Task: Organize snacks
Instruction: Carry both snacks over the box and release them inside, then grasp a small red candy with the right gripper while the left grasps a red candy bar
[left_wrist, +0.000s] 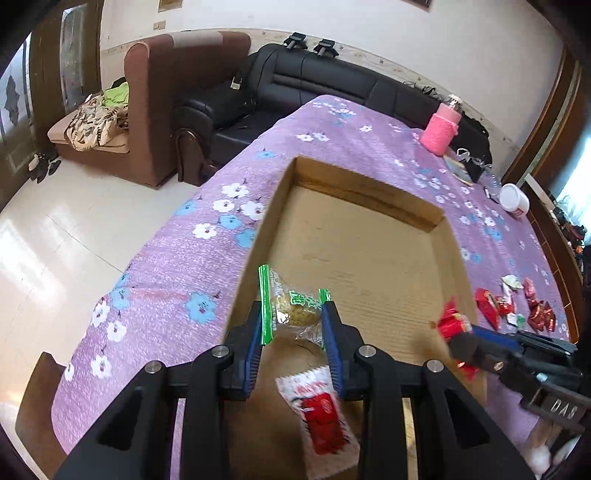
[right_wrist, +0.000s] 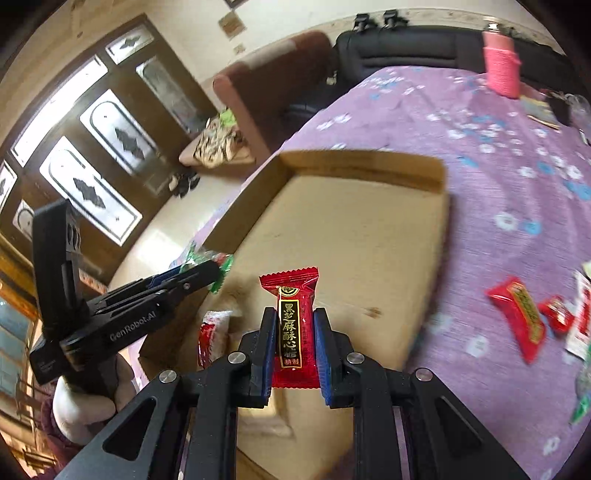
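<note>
Over one cardboard tray (left_wrist: 369, 236), each tool grips one snack, with roughly eight loose.

We see the cardboard tray (left_wrist: 373, 236) lying on the cloth-covered table (left_wrist: 177, 266), with one wrapped snack (left_wrist: 321, 410) inside at its near end. To its right, loose snack packets (left_wrist: 517, 306) lie on the cloth. Beyond the tray stands a knitted-sleeve bottle (left_wrist: 441, 129), a sofa (left_wrist: 332, 81) behind the table.

It was a home living room, shown by a black leather sofa (left_wrist: 332, 81), a brown armchair (left_wrist: 162, 110) and a flowered cloth-covered desk (left_wrist: 177, 258).
</note>
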